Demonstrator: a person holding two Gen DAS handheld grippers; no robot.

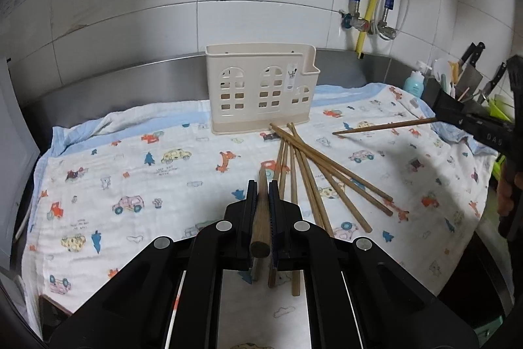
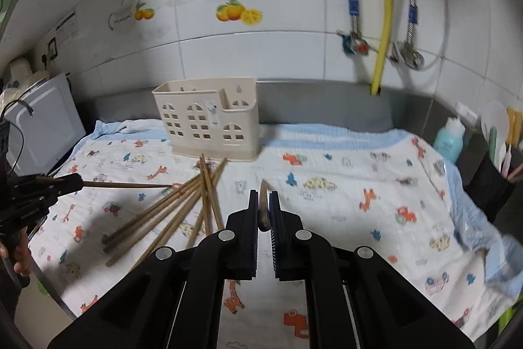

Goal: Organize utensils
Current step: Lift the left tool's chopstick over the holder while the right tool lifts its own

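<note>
left gripper (image 1: 261,185): jaws closed on one chopstick (image 1: 260,215); stick runs along the fingers, blunt end toward the camera, thin tip forward toward the holder (image 1: 261,87). held clear above the cloth (image 1: 130,172).

right gripper (image 2: 263,195): jaws closed on a second chopstick (image 2: 263,208), same lie, tip forward. in the left wrist view this stick (image 1: 385,126) sticks out level from the right gripper (image 1: 439,119), tip toward the pile.

holder: cream plastic, window cut-outs, one long compartment and a small lower one at its right end; stands upright at the back of the cloth, against the steel ledge. ahead of both grippers; seems more squarely in front of the left one, off to the left for the right one. judgement: each stick must be tipped from near-level to upright before it can drop in.

pile (image 1: 313,175): loose brown wooden chopsticks, crossed and fanned on the cloth just in front of the holder, between the two grippers.

cloth: white, printed cars and animals, blue edge.
</note>
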